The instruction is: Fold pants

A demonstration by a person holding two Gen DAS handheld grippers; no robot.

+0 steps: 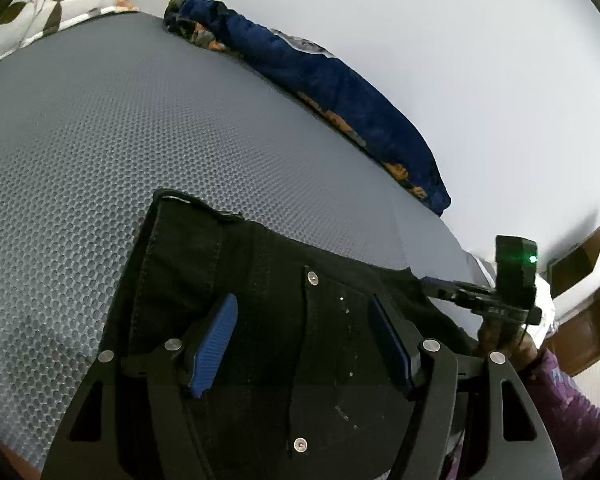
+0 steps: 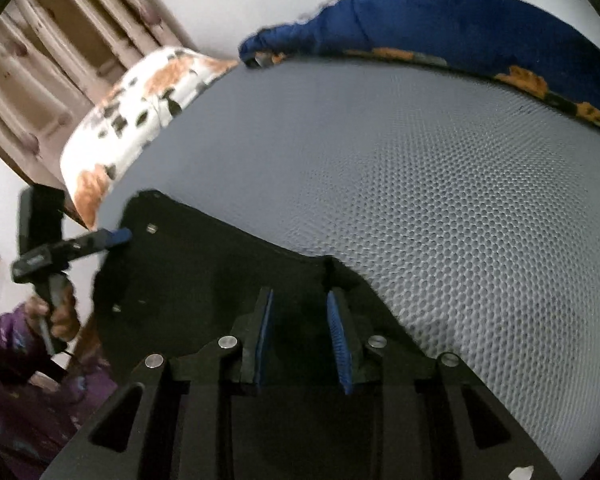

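Black pants (image 1: 260, 280) lie on the grey mesh bed cover (image 1: 100, 160), waist end with metal rivets near me. My left gripper (image 1: 304, 308) is open, its blue pads wide apart just above the pants, holding nothing. In the left wrist view the right gripper (image 1: 432, 282) reaches the pants' right edge. My right gripper (image 2: 300, 300) hovers over the pants (image 2: 204, 276) with its blue pads apart and nothing between them. In the right wrist view the left gripper (image 2: 120, 236) touches the pants' left edge.
A dark blue blanket with orange print (image 1: 340, 92) lies along the bed's far edge by the white wall. A floral pillow (image 2: 140, 108) sits at the bed's end. A wooden wardrobe (image 2: 60, 40) stands behind it. The person's purple sleeve (image 2: 28, 380) is at the lower left.
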